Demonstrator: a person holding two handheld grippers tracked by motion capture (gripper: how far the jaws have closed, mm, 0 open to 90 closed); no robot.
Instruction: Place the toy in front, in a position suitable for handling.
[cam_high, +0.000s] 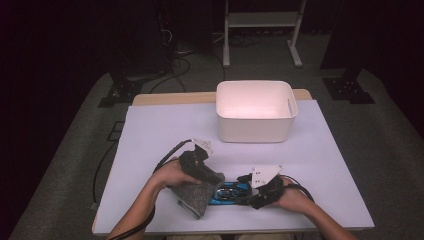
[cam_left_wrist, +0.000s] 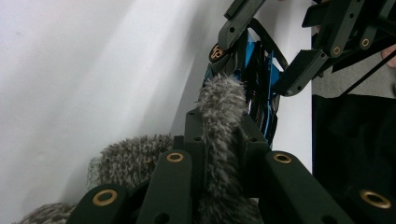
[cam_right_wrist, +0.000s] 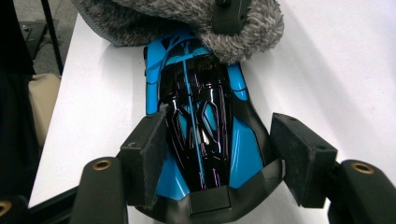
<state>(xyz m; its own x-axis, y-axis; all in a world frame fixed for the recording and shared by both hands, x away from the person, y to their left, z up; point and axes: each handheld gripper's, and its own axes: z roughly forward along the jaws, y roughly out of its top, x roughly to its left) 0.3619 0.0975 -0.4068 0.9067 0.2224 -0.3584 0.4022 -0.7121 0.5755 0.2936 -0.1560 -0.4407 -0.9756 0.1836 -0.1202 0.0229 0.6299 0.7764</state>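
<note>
At the table's near edge, the left gripper (cam_left_wrist: 219, 140) pinches a grey fuzzy cloth (cam_high: 194, 197) lying partly over a blue toy car (cam_right_wrist: 201, 126). The right gripper (cam_right_wrist: 224, 154) straddles the car, jaws wide, the left one touching its side, the right one just clear. A hard tug on the cloth could drag the unclamped car off the table (cam_high: 165, 130).

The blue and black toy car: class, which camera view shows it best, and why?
The right gripper view. There the blue and black toy car lies lengthwise between the right gripper jaws, its far end under the grey fuzzy cloth. The high view gives a small sliver; the left gripper view shows one end past the cloth.
</note>
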